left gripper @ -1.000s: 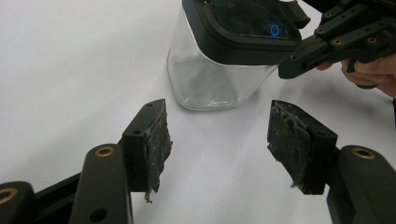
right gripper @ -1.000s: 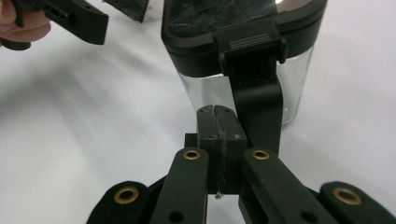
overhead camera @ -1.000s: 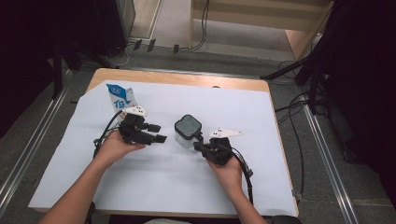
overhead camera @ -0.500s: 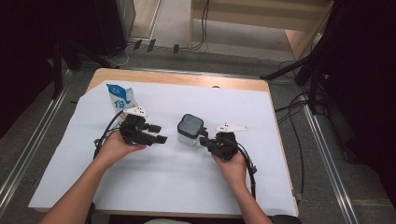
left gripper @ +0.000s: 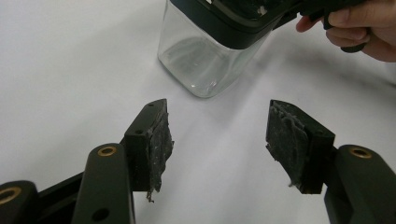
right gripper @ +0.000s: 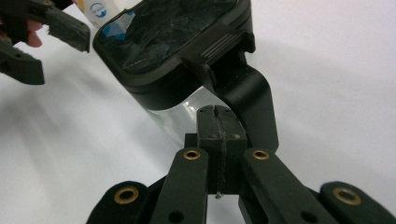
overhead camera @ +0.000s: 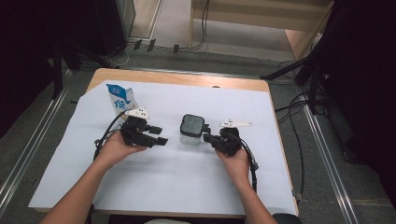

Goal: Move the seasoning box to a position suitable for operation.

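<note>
A: So where does the work stand?

B: Early, by the look of it. The jar [overhead camera: 192,130], a clear square one with a dark lid [right gripper: 170,28], stands upright on the white sheet near the middle of the counter [overhead camera: 187,78], between the two hands. The lid sits on it, so opening it seems not yet done.

A: And the right gripper [overhead camera: 211,138]?

B: Its fingers [right gripper: 208,135] are pressed fully together with nothing between them. In the right gripper view their tip sits just beside the jar's clear wall, under the lid's latch tab [right gripper: 247,93]. Whether it touches the tab or the glass cannot be told.

A: The left gripper [overhead camera: 159,135]?

B: It hovers apart from the jar, pointing toward it. Its fingers [left gripper: 156,135] stand wide apart and empty, the jar beyond them in the left gripper view.

A: Anything else about?

B: A milk carton [overhead camera: 122,99] stands upright behind the left hand, untouched.

A: What is left, then?

B: Likely everything that matters: steadying the jar, working the latch, lifting the lid. If the carton is meant for pouring, that comes afterwards.
</note>
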Demonstrator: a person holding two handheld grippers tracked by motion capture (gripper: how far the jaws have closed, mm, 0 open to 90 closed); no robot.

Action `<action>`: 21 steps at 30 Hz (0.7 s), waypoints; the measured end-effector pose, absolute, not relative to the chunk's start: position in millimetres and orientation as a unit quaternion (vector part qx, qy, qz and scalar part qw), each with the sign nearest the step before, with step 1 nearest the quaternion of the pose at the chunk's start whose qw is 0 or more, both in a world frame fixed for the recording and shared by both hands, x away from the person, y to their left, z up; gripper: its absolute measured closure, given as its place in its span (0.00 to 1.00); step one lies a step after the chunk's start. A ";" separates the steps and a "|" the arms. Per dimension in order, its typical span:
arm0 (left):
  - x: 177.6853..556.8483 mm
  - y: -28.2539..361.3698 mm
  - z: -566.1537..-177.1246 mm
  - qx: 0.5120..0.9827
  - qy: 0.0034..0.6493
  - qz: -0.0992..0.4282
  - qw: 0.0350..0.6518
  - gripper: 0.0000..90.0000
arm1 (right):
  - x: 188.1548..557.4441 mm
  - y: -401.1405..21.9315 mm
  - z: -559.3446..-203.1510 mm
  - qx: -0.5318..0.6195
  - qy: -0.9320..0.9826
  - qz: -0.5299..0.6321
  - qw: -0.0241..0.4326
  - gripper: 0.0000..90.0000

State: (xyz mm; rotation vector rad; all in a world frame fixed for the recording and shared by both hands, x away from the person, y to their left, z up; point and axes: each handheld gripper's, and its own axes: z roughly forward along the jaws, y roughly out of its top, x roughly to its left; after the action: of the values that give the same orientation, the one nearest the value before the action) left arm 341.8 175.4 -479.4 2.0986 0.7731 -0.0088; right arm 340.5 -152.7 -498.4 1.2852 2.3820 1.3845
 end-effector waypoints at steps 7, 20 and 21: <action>337.8 173.8 -481.6 0.843 0.305 -0.006 0.443 0.45 | 348.3 -154.2 -497.2 0.425 0.783 0.451 0.055 1.00; 333.7 159.5 -483.8 0.845 0.287 -0.010 0.452 0.44 | 357.6 -154.6 -495.0 0.427 0.784 0.447 0.058 1.00; 333.5 159.9 -483.6 0.844 0.288 -0.011 0.452 0.43 | 356.8 -155.4 -494.4 0.425 0.785 0.446 0.057 0.99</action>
State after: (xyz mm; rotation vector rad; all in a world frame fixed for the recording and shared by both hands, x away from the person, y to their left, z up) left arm 333.5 159.9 -483.6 2.0846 0.7104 -0.0277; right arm 356.8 -155.4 -494.4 1.2895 2.3809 1.3522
